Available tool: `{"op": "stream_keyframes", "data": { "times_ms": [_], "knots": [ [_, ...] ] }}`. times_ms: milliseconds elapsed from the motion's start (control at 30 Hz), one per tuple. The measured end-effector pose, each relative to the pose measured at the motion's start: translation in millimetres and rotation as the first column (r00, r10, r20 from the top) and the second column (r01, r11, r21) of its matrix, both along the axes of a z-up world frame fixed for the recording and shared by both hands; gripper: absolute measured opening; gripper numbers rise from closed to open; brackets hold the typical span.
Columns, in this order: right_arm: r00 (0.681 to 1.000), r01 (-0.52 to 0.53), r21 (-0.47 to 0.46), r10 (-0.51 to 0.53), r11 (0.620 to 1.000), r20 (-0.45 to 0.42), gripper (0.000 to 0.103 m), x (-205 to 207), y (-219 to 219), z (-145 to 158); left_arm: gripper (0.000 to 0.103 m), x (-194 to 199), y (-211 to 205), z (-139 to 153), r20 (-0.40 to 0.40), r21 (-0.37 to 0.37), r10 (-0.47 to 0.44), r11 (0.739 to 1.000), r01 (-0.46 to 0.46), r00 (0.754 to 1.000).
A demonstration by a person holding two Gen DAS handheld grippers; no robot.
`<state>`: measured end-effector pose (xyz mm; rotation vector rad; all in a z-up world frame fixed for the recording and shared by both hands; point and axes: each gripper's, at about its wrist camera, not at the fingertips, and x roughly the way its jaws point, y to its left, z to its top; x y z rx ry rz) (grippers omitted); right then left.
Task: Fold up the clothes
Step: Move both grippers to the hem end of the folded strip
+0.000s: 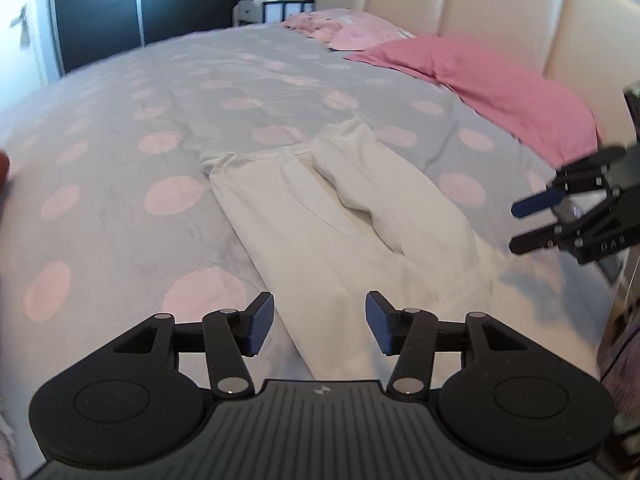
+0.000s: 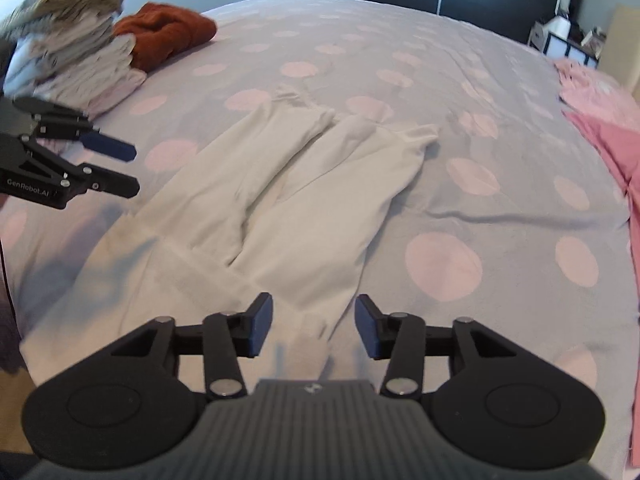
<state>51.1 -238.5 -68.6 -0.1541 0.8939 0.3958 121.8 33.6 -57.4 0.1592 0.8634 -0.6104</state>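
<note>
A cream-white garment (image 1: 320,220) lies spread on the bed, its sleeves folded in over the body; the right wrist view shows the same cream-white garment (image 2: 288,184) from the other side. My left gripper (image 1: 320,326) hovers open above the garment's near edge, nothing between its fingers. It appears again as the left gripper (image 2: 134,170) at the left edge of the right wrist view. My right gripper (image 2: 314,326) is open over the garment's near hem, pads apart and bare. In the left wrist view the right gripper (image 1: 514,228) hangs open at the right side.
The grey bedspread (image 2: 440,92) has pink dots. A stack of folded clothes (image 2: 76,44) and a rust-red garment (image 2: 168,32) sit at its far left. Pink pillows (image 1: 480,80) lie against a cream headboard (image 1: 500,4). Dark wardrobe doors (image 1: 100,4) stand beyond the bed.
</note>
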Motion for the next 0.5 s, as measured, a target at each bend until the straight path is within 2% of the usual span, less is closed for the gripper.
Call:
{"op": "stream_keyframes", "data": {
  "times_ms": [167, 300, 400, 500],
  "knots": [
    [0.997, 0.054, 0.078, -0.05, 0.995, -0.054, 0.055, 55.0, -20.3, -12.0, 0.049, 56.4, 5.2, -21.2, -0.109, -0.072, 0.071, 0.994, -0.079, 0.992],
    [0.993, 0.098, 0.108, -0.091, 0.989, -0.075, 0.055, 99.7, -26.7, -29.2, 0.049, 97.7, 3.5, -38.9, -0.132, -0.1, 0.092, 0.989, -0.106, 0.987],
    [0.991, 0.122, 0.131, -0.112, 0.984, -0.08, 0.055, 137.6, -30.8, -40.3, 0.049, 129.9, -1.7, -50.8, -0.141, -0.09, 0.102, 0.989, -0.115, 0.985],
    [0.99, 0.126, 0.145, -0.116, 0.981, -0.076, 0.056, 175.3, -35.5, -50.2, 0.049, 159.1, -3.6, -58.4, -0.123, -0.131, 0.093, 0.985, -0.109, 0.988]
  ]
}}
